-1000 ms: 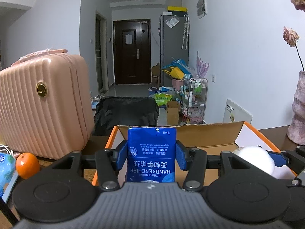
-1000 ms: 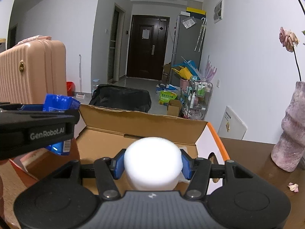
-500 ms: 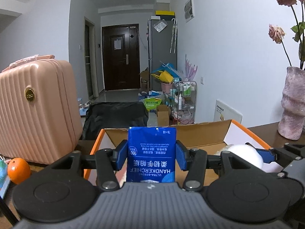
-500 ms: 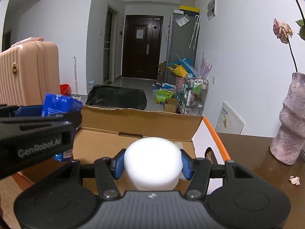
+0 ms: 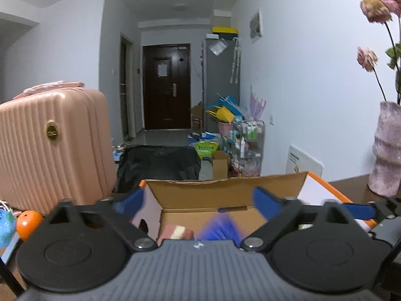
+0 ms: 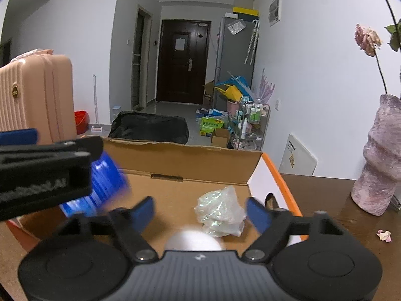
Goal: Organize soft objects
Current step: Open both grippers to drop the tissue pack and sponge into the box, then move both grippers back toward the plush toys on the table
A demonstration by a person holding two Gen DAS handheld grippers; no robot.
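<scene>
Both grippers hang over an open cardboard box (image 5: 225,193) with orange edges. My left gripper (image 5: 198,202) is open; the blue handkerchief pack (image 5: 220,228) is blurred below it, falling inside the box. In the right wrist view the pack (image 6: 105,183) shows beside the left gripper's body. My right gripper (image 6: 200,212) is open; the white ball (image 6: 193,240) is blurred low between the jaws, inside the box (image 6: 180,160). A crumpled clear plastic wrap (image 6: 220,210) and a pink-and-cream sponge block (image 5: 175,232) lie on the box floor.
A pink suitcase (image 5: 50,145) stands left of the box, with an orange (image 5: 28,223) at its foot. A pink vase (image 6: 378,160) with dried flowers stands on the dark table at right. A black bag (image 5: 158,163) lies on the floor behind.
Both grippers opened. The blue handkerchief pack dropped from the left gripper and the white ball dropped from the right gripper, both into the box.
</scene>
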